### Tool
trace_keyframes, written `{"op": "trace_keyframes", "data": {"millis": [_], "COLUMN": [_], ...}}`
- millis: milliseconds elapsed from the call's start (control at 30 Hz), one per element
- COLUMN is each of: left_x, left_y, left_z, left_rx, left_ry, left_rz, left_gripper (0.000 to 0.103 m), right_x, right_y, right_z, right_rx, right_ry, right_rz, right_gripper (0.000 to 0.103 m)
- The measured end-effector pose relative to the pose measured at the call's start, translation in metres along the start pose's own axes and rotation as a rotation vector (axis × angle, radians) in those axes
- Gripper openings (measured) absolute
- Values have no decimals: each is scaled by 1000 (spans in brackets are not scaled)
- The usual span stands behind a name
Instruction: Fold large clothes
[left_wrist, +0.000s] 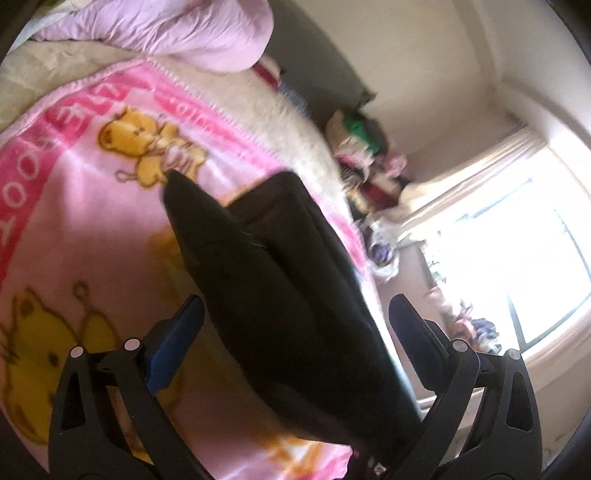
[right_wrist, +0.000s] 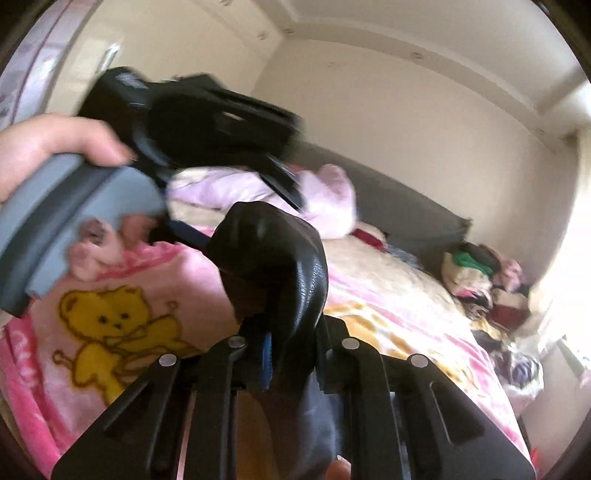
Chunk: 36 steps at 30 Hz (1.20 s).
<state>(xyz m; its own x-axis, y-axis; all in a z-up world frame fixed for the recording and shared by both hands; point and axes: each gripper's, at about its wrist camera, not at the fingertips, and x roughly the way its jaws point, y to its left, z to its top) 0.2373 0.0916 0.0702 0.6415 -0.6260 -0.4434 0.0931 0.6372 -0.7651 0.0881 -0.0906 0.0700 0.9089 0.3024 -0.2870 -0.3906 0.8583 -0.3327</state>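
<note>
Bed (left_wrist: 55, 70) is filling most of both views, covered by a pink blanket (left_wrist: 92, 206) printed with yellow bears and a darker pink lettered border; a cream fleece layer (left_wrist: 280, 122) is lying along its far side. A lilac quilt (left_wrist: 177, 33) is bunching up at the head end, against a dark headboard (right_wrist: 417, 210). A window (left_wrist: 517, 258) is glaring bright at the foot end, washing out detail around it. A heap of mixed clothes (right_wrist: 476, 277) is sitting on the far corner of the bed, well apart from the work. The black garment (left_wrist: 280, 280), smooth and leather-like in the right wrist view, is hanging above the blanket in a long folded strip. The left gripper (left_wrist: 295, 321) is spreading its fingers (left_wrist: 177, 343) wide (blue pad showing on one), the garment running between them but touching neither that can be seen. The right gripper (right_wrist: 291, 343) is pinching the garment, its fingers drawn close on a bunched fold that is bulging up just ahead of the tips. In the right wrist view the left hand (right_wrist: 44, 147) is wrapping the grey handle of its tool, blurred, up at the left above the blanket.
</note>
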Motion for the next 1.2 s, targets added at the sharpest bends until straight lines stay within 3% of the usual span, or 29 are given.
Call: {"op": "trace_keyframes", "data": {"millis": [67, 167, 300, 500, 600, 667, 800, 833, 867, 900, 1067, 1200], "left_x": [-6, -2, 26, 82, 111, 125, 149, 150, 150, 151, 147, 145], "left_y": [-7, -13, -15, -18, -16, -15, -6, -3, -1, 0, -6, -9], "left_z": [-4, -11, -31, -77, -101, -116, -139, -141, -142, -141, -139, -142], "left_rx": [-1, 23, 60, 88, 90, 82, 68, 58, 45, 42, 70, 73], "left_ry": [-29, -22, 51, 179, 248, 281, 327, 319, 312, 310, 306, 309], "left_rz": [-9, 39, 94, 99, 100, 104, 134, 127, 118, 118, 141, 150], "left_gripper": [93, 93, 93, 93, 93, 93, 93, 94, 94, 94, 94, 94], "right_x": [-10, -28, -42, -48, -38, -30, -28, -29, -29, -36, -54, -10], "right_y": [-18, -53, -93, -152, -179, -197, -226, -234, -238, -247, -302, -328], "right_z": [-6, -22, -45, -102, -139, -169, -207, -210, -211, -210, -173, -149], "right_rx": [44, 123, 218, 398, 545, 707, 978, 1032, 1065, 1102, 1103, 1040], "right_ry": [-4, -9, 25, 144, 240, 309, 348, 365, 378, 363, 255, 347], "right_rz": [-39, -85, -122, -154, -96, -10, 184, 233, 261, 284, 264, 293], "right_gripper": [15, 15, 15, 16, 16, 19, 23, 27, 52, 85, 94, 95]}}
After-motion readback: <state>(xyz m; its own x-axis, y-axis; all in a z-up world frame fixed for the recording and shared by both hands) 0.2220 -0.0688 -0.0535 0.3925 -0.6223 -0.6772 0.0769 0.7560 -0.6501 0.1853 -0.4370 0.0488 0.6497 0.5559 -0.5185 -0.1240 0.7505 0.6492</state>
